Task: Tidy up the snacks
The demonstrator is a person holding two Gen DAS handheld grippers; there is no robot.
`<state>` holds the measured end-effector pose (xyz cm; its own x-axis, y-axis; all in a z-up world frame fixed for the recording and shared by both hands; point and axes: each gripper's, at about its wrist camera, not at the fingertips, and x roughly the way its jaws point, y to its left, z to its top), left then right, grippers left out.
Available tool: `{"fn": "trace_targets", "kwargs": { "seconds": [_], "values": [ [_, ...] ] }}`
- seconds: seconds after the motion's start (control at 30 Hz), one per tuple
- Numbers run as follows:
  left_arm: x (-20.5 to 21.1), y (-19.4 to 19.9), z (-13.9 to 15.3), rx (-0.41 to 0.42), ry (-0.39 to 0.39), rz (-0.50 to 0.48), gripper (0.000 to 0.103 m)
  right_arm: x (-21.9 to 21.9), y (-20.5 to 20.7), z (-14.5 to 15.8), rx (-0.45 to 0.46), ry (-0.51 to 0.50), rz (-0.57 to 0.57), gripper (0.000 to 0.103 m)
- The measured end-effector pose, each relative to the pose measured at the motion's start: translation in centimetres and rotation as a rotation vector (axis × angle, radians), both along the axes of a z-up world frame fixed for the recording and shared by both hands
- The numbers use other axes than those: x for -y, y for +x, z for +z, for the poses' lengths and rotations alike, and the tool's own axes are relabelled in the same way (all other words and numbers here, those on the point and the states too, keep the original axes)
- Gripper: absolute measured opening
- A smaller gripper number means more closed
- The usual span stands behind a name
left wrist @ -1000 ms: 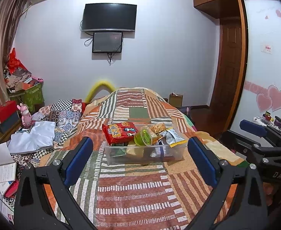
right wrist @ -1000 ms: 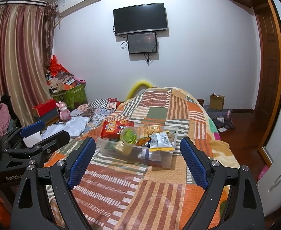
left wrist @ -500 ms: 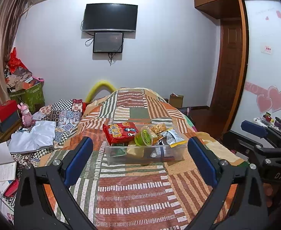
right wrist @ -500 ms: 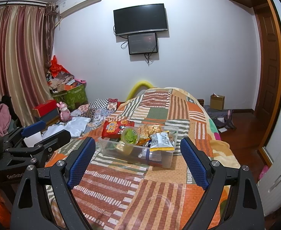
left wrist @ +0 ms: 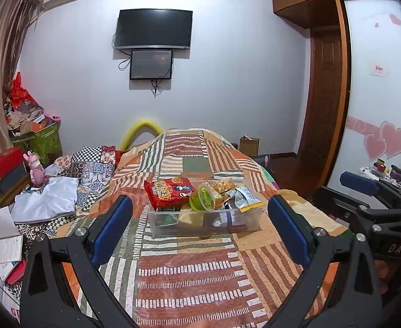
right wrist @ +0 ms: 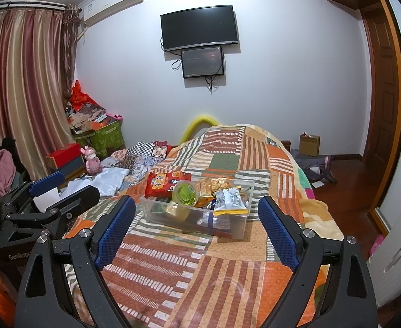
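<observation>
A clear plastic bin (left wrist: 241, 220) (right wrist: 232, 225) sits on the patchwork bedspread, heaped with snacks. On top lie a red snack bag (left wrist: 169, 192) (right wrist: 165, 181), a green jelly cup (left wrist: 202, 198) (right wrist: 185, 194), a pack of crackers (left wrist: 223, 183) (right wrist: 214, 184) and a white and yellow packet (left wrist: 245, 198) (right wrist: 229, 201). My left gripper (left wrist: 200, 216) is open and empty, short of the bin. My right gripper (right wrist: 196, 213) is open and empty, also short of the bin. Each gripper shows at the edge of the other's view.
The striped bedspread (left wrist: 189, 273) fills the foreground. Clothes and a white sheet (left wrist: 47, 199) pile on the bed's left side, with boxes and a pink figurine (left wrist: 35, 169) beyond. A wooden door (left wrist: 323, 114) and wardrobe stand to the right. A TV (left wrist: 154, 28) hangs on the far wall.
</observation>
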<state>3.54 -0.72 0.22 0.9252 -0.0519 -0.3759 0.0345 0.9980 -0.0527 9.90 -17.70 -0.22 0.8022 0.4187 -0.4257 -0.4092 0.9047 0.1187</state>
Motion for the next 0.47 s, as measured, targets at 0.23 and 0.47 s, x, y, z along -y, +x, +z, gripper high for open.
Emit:
{"fn": "trace_targets", "kwargs": {
  "seconds": [0.23,0.47],
  "values": [
    [-0.28,0.17,-0.19,-0.004,-0.021,0.000,0.100,0.14,-0.01,-0.03,-0.001,0.000,-0.001,0.091],
    [-0.39,0.34,-0.39,-0.007,-0.032,-0.009,0.100,0.10,0.14,-0.19,-0.006,0.005,-0.004,0.092]
  ]
}}
